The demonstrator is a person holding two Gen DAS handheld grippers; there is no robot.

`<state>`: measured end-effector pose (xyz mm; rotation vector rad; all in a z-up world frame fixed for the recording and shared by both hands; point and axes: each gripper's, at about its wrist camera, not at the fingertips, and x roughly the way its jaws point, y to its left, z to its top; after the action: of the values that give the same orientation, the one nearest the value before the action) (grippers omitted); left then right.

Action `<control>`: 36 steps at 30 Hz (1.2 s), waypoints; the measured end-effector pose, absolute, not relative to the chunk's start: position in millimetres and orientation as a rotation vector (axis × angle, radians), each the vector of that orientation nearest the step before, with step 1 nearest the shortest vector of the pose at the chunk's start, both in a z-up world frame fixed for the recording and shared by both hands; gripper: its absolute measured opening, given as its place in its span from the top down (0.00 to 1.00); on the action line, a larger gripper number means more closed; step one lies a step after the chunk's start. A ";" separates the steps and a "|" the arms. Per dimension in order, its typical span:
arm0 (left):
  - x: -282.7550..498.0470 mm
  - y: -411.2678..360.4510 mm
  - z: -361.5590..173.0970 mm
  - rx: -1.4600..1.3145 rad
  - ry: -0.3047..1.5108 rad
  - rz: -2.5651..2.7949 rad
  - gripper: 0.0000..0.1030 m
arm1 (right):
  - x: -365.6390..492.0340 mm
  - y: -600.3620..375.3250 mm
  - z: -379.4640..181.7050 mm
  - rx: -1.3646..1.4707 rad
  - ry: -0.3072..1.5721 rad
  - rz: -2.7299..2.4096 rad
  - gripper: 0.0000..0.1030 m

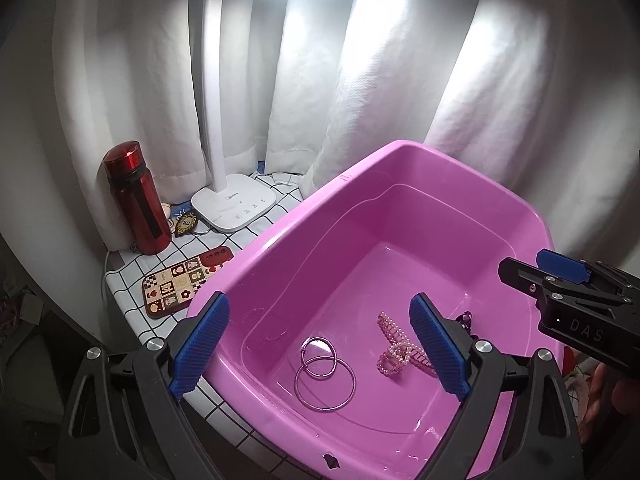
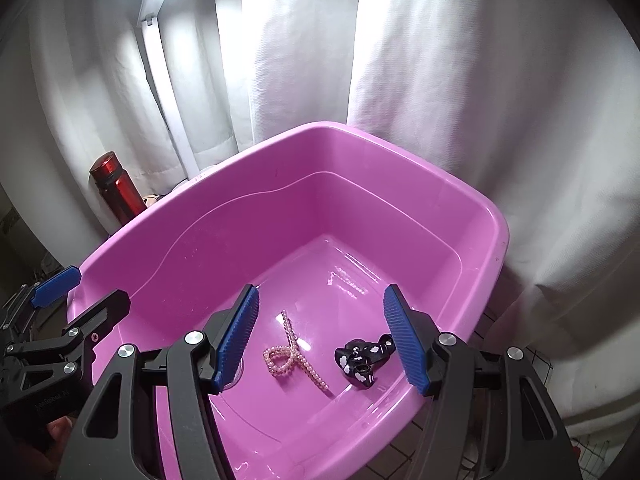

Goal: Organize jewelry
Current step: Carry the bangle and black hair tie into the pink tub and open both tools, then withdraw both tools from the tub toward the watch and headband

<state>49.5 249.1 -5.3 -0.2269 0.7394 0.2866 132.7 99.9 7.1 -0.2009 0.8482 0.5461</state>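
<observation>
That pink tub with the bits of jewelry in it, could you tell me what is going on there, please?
A person holds a gripper in each hand over the pink tub. Both the left gripper and the right gripper are open and hold nothing. On the tub floor lie two thin hoops, a pearl hair clip and a black patterned ribbon piece. A red bottle and a white desk lamp stand beside the tub.

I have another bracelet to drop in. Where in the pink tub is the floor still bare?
The far half of the pink tub floor, toward the white curtain, is bare. The near half is crowded: silver hoops to the left, the pearl hair clip in the middle, the black cloud-print ribbon to the right.
</observation>
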 end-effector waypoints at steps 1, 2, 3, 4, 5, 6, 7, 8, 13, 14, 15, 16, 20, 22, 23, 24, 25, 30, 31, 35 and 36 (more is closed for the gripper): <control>48.6 248.6 -4.3 -0.226 0.739 0.288 0.13 | 131.8 99.1 7.5 -0.200 0.848 0.547 0.40; 47.8 248.0 -3.3 -0.224 0.738 0.288 0.13 | 130.9 98.2 8.2 -0.197 0.846 0.547 0.40; 47.4 246.7 -2.2 -0.222 0.737 0.287 0.13 | 129.6 97.0 9.1 -0.195 0.844 0.547 0.40; 46.4 245.5 -0.8 -0.217 0.735 0.288 0.13 | 128.1 96.1 10.0 -0.193 0.841 0.547 0.40; 45.5 244.1 0.5 -0.214 0.732 0.290 0.13 | 126.4 94.8 11.0 -0.191 0.838 0.547 0.40; 44.3 242.8 1.9 -0.211 0.728 0.289 0.13 | 124.8 93.4 11.9 -0.190 0.836 0.547 0.40; 43.0 241.7 3.1 -0.210 0.725 0.288 0.13 | 123.1 91.9 12.7 -0.188 0.833 0.546 0.40; 41.8 240.5 4.1 -0.210 0.723 0.286 0.13 | 121.4 90.0 13.4 -0.186 0.831 0.546 0.40; 36.7 231.3 8.2 -0.206 0.719 0.275 0.13 | 109.8 78.6 16.3 -0.172 0.820 0.544 0.40; 35.9 228.9 9.2 -0.204 0.718 0.272 0.13 | 107.3 75.4 17.0 -0.169 0.818 0.542 0.39; 35.1 226.2 10.2 -0.200 0.717 0.269 0.13 | 104.4 71.8 17.8 -0.164 0.815 0.541 0.39; 34.3 223.2 11.4 -0.197 0.716 0.268 0.13 | 101.5 68.1 18.5 -0.159 0.813 0.539 0.39; 31.5 209.9 17.2 -0.189 0.712 0.249 0.13 | 89.1 51.4 23.3 -0.140 0.805 0.528 0.39; 29.3 202.5 21.0 -0.191 0.707 0.233 0.13 | 83.7 40.9 26.0 -0.129 0.798 0.522 0.38; 27.9 198.3 22.9 -0.191 0.704 0.225 0.13 | 80.5 35.3 27.1 -0.122 0.794 0.517 0.38; 26.5 194.0 24.6 -0.189 0.700 0.216 0.13 | 77.8 29.6 27.8 -0.115 0.791 0.513 0.37; 25.1 189.2 26.5 -0.187 0.697 0.206 0.11 | 74.5 23.0 28.3 -0.106 0.788 0.507 0.37; 18.4 161.4 31.6 -0.170 0.686 0.150 0.11 | 57.3 -15.2 24.7 -0.054 0.793 0.466 0.37; 17.5 154.7 32.0 -0.164 0.687 0.138 0.11 | 53.7 -23.9 23.0 -0.043 0.796 0.455 0.37; 12.8 127.1 33.0 -0.142 0.689 0.079 0.09 | 39.0 -63.7 12.9 -0.001 0.814 0.394 0.36; 11.4 120.0 33.1 -0.139 0.687 0.063 0.08 | 33.7 -75.0 9.2 0.009 0.820 0.375 0.36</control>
<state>11.4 120.0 33.1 -0.1394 0.6875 0.0628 33.7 -75.0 9.2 0.0086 0.8196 0.3752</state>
